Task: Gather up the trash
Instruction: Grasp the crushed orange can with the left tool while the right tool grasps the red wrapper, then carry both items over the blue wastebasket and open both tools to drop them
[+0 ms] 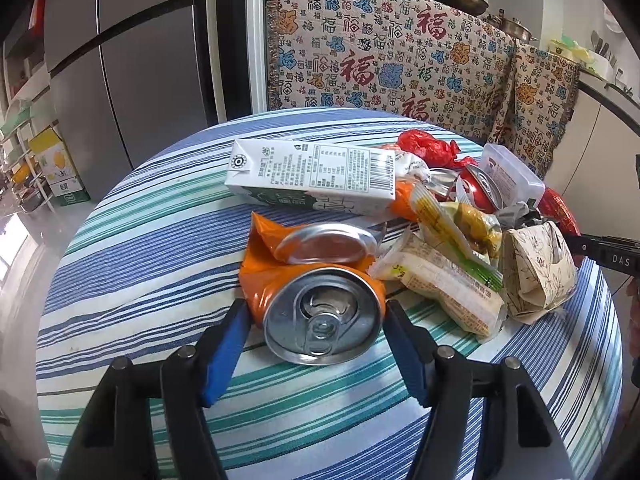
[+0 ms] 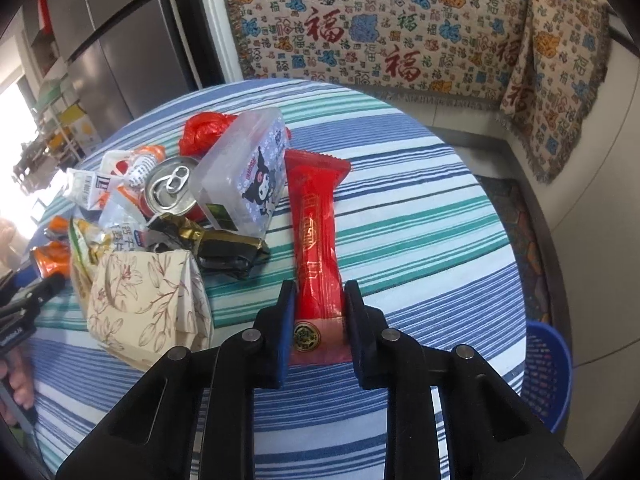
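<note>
A crushed orange drink can (image 1: 320, 312) lies on the striped round table (image 1: 140, 240) with its silver top facing the camera. My left gripper (image 1: 316, 308) is shut on it, a blue pad against each side. In the right wrist view my right gripper (image 2: 320, 292) is shut on the near end of a long red snack packet (image 2: 318, 220), which stretches away over the cloth. More trash is heaped between them: a white milk carton (image 1: 312, 176), a red can (image 2: 170, 188), a floral paper box (image 2: 148, 296) and snack wrappers (image 1: 440, 280).
A clear plastic box with a cartoon figure (image 2: 248, 176), a red plastic bag (image 2: 208, 128) and a black-and-gold wrapper (image 2: 224, 248) lie in the heap. A blue mesh basket (image 2: 548, 376) stands on the floor right of the table. A patterned blanket (image 1: 400, 52) hangs behind, a grey fridge (image 1: 120, 60) at left.
</note>
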### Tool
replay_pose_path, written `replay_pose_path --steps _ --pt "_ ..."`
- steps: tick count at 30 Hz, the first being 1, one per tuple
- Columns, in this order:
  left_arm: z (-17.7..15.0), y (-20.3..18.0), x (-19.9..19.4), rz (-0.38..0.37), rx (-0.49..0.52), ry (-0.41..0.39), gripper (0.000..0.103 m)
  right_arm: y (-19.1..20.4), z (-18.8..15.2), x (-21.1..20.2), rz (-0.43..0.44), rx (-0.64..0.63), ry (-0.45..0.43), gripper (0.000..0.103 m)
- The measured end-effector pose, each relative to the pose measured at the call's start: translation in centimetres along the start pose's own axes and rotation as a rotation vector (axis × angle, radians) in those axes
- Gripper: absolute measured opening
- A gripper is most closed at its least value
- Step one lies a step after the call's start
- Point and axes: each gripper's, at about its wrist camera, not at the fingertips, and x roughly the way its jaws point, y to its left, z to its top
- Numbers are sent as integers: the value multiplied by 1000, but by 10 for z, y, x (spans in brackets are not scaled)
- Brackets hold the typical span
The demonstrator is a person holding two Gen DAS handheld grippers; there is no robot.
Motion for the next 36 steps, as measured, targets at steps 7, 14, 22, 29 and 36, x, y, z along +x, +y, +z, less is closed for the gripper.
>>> replay_pose_path --steps 7,14,22,29,36 --pt "1 6 -26 -19 -50 -34 69 -11 -10 -32 34 24 -31 23" --pt "26 -28 -66 -63 -9 -113 69 -44 -17 -67 49 92 -59 24" --pt "58 -111 -70 -244 46 -122 69 -111 -33 -111 -11 212 -105 24" --pt "68 -225 -45 -410 170 -75 69 -189 -59 -136 -129 315 -71 24" --pt "63 -335 -4 -550 284 27 69 -265 -94 -125 -189 420 3 24"
